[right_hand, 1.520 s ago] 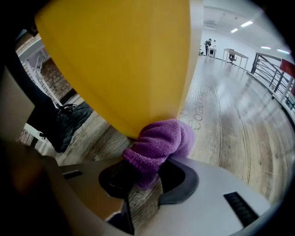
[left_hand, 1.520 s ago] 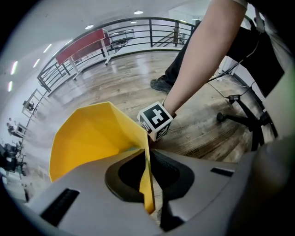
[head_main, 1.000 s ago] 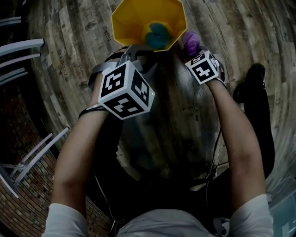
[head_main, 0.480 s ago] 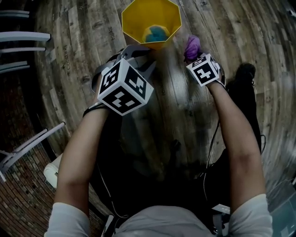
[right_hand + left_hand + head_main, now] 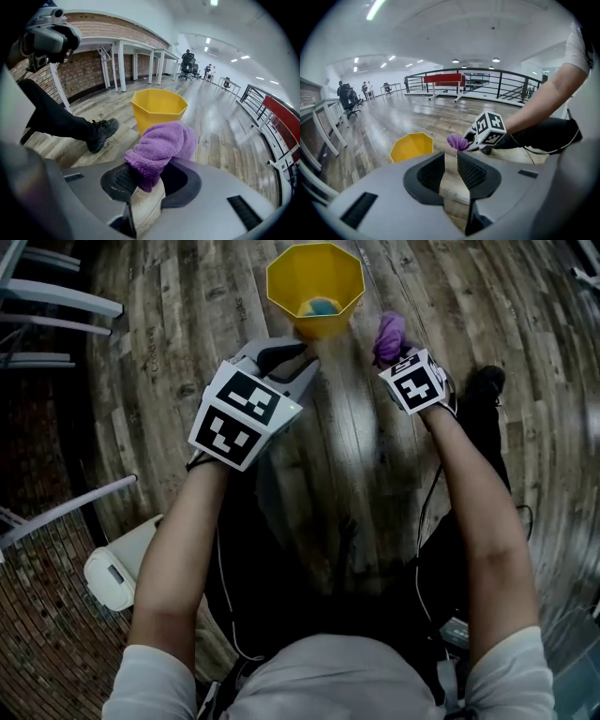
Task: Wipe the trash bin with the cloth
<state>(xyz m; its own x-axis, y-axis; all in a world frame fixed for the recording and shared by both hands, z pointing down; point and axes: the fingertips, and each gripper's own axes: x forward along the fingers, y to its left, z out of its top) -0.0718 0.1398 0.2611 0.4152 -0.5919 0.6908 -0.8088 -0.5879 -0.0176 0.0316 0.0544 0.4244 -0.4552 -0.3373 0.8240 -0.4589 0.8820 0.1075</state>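
Between jaws of the right gripper (image 5: 150, 182) sits the cloth (image 5: 161, 143); trash bin (image 5: 158, 112) beyond.

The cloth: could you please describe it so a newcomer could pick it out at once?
A yellow bin stands on the wooden floor. Just right of it in the head view, the right gripper pinches a bunched cloth in its fingers. It is the only purple, fluffy thing.

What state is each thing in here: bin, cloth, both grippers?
trash bin: upright, open top, teal item inside.
cloth: bunched, clamped in the right gripper, apart from the bin.
right gripper: jaws closed on the cloth.
left gripper: jaws apart, nothing between them.
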